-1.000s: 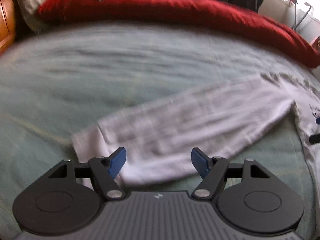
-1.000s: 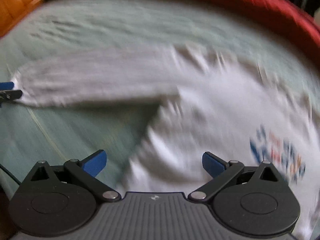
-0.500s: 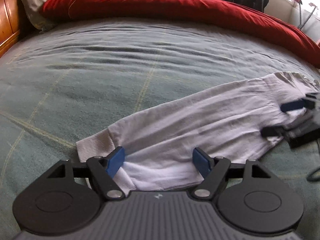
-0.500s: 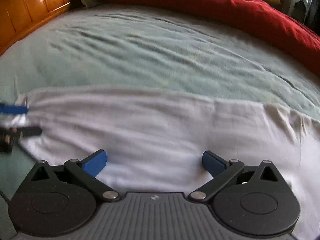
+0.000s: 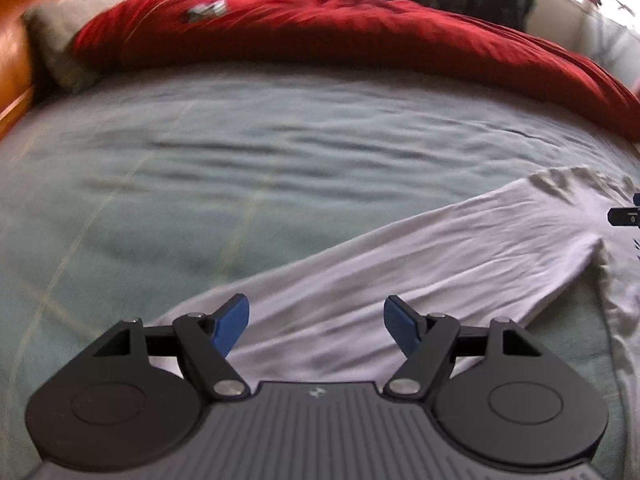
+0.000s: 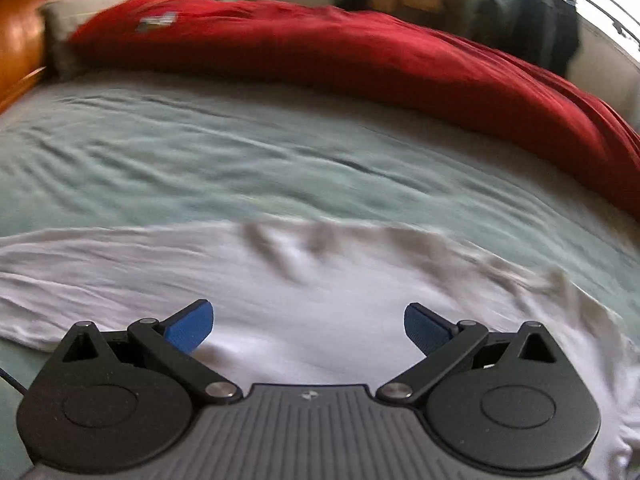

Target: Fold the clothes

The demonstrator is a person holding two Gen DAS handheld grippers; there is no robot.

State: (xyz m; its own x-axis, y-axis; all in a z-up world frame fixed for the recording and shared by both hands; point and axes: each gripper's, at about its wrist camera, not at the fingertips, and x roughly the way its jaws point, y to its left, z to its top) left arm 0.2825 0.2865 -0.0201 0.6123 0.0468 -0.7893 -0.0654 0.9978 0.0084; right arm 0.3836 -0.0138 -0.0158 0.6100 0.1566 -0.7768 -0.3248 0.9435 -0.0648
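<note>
Your fingers on the left gripper [image 5: 316,330] and the right gripper [image 6: 309,333] are wide open, holding nothing. Your white shirt [image 6: 300,300] lies flat on the bed [image 5: 240,168], under both.

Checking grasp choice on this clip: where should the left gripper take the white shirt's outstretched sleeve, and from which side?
At the cuff end, likely from above. The sleeve lies flat on the green bedspread, its free end just under the open left gripper, so a pinch there could carry the whole sleeve over the shirt body.
</note>
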